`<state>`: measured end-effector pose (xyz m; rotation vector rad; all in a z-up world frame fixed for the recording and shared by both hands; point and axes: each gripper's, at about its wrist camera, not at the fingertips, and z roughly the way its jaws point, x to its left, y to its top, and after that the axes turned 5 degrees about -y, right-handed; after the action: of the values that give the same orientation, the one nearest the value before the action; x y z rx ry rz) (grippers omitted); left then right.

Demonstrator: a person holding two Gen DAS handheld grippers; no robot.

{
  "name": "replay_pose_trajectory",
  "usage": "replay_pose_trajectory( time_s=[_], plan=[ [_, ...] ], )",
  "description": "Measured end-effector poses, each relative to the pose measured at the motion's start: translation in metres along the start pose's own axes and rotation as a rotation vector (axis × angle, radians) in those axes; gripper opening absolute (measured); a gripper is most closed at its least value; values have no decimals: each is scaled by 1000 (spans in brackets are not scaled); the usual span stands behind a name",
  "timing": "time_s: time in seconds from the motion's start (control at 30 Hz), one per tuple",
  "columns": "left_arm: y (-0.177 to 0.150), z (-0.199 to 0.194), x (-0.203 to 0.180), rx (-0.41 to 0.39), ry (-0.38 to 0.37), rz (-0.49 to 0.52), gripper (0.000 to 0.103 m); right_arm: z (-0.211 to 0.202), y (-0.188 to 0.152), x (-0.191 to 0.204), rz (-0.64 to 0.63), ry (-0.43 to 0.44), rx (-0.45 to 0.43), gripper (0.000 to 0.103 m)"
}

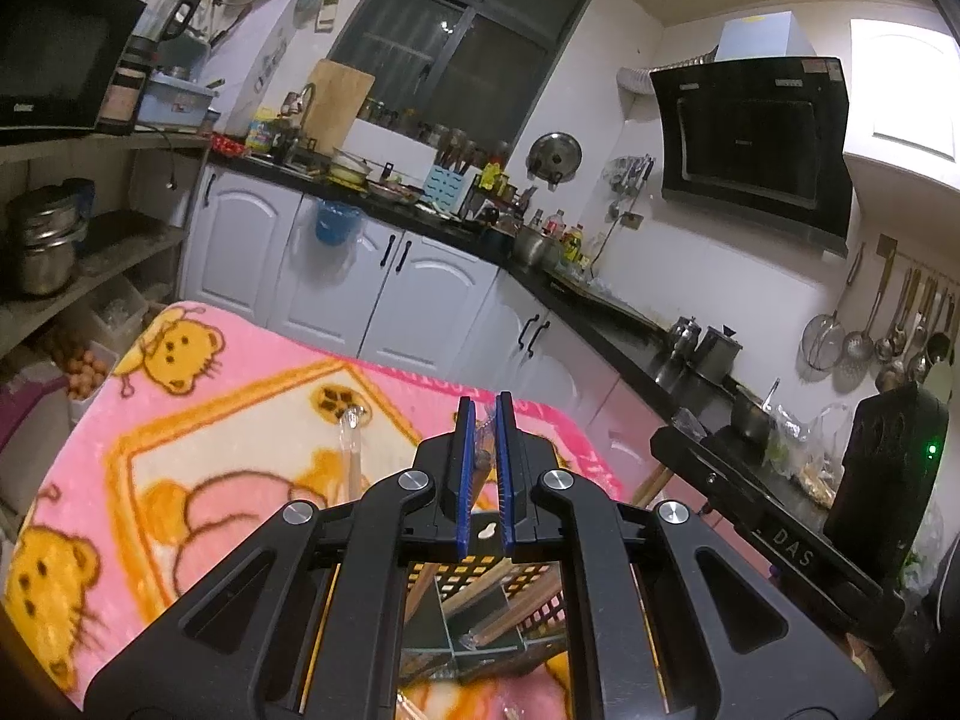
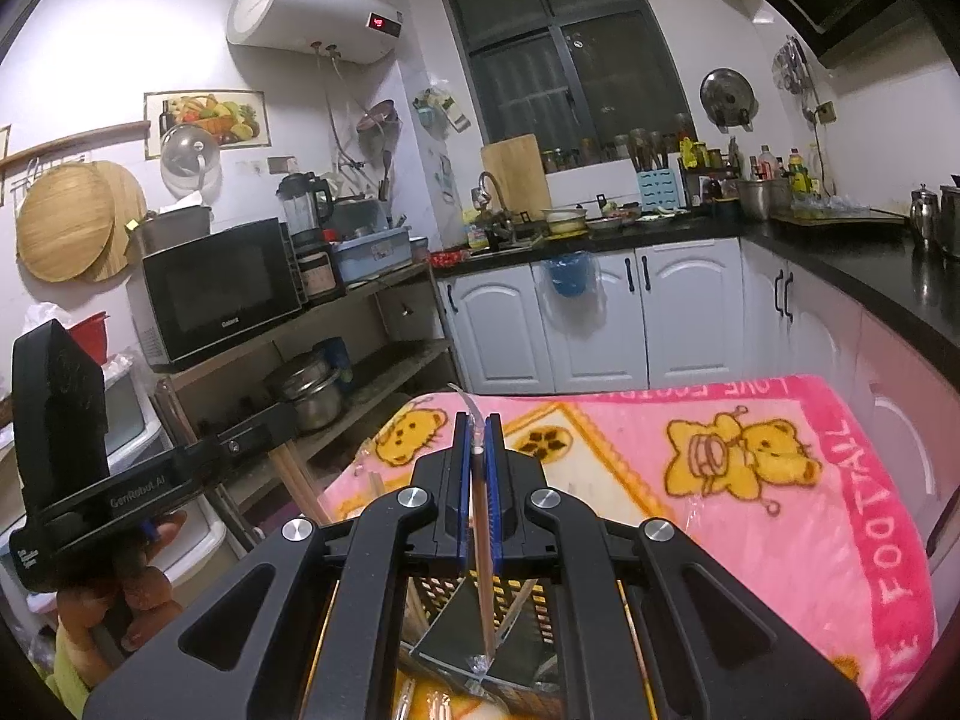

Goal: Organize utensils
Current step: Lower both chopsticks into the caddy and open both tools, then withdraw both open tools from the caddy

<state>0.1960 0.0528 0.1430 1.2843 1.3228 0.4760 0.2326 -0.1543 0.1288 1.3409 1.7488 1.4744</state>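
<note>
Two sets of tongs here, both hovering over a surface covered with a pink bear-print blanket (image 2: 750, 420), with a white-cabinet kitchen behind.

Right tongs (image 2: 478, 438): the blue pads are nearly shut and pinch a long thin stick, looks like a chopstick in a clear plastic sleeve (image 2: 480, 516). It runs between the pads, its far tip curls up just past the fingertips, and its near end hangs down over a black perforated utensil basket (image 2: 528, 594) with yellow showing through the holes. That basket sits right under the tongs at the near edge of the blanket, and it has dividers inside.

Left tongs (image 1: 485, 420): also closed almost all the way. Something small and clear, maybe a bit of plastic wrapper, sits between the pads, but I can't tell what it is. Under them, the same basket (image 1: 456, 582) shows wooden handles leaning in its compartments.

Farther out on the blanket, left of the left tongs' tips, another utensil with a clear sleeve (image 1: 353, 438) lies flat, pointing away toward the far edge.

From the right wrist view you can see the left unit off to the left, held by a hand (image 2: 120, 594), well apart from the right tongs.
</note>
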Motion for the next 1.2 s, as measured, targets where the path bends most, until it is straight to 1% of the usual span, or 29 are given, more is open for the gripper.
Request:
replay_pose_trajectory(
  time_s=[0.2, 0.37, 0.47, 0.6, 0.67, 0.7, 0.8, 0.83, 0.97, 1.0, 1.07, 1.1, 1.2],
  plan=[
    [-10, 8, 5, 32, -8, -4, 3, 9, -10, -2, 14, -16, 29, 5],
    [-17, 13, 8, 54, 8, 7, 3, 11, -20, -5, 33, -30, 60, 5],
    [-22, 14, 9, 63, 17, 12, 3, 8, -24, -9, 39, -37, 62, 5],
    [-28, 16, 10, 79, 25, 10, 3, 6, -29, -15, 55, -31, 80, 6],
    [-30, 15, 11, 82, 31, 7, 3, 5, -30, -16, 55, -32, 86, 13],
    [-31, 15, 12, 82, 33, 4, 3, 4, -32, -16, 60, -30, 91, 18],
    [-32, 14, 13, 79, 45, 0, 3, 2, -35, -18, 68, -24, 99, 23],
    [-33, 14, 14, 79, 49, 0, 3, 1, -36, -18, 67, -22, 104, 26],
    [-36, 12, 17, 79, 62, -11, 3, -3, -38, -17, 67, -15, 105, 34],
    [-36, 11, 17, 79, 64, -13, 4, -5, -38, -16, 65, -13, 106, 38],
    [-37, 10, 19, 80, 67, -21, 7, -7, -39, -16, 62, -11, 109, 42],
    [-38, 10, 20, 81, 68, -26, 9, -7, -40, -15, 60, -11, 110, 46],
    [-40, 8, 23, 83, 70, -39, 11, -10, -41, -13, 46, -16, 112, 49]
  ],
)
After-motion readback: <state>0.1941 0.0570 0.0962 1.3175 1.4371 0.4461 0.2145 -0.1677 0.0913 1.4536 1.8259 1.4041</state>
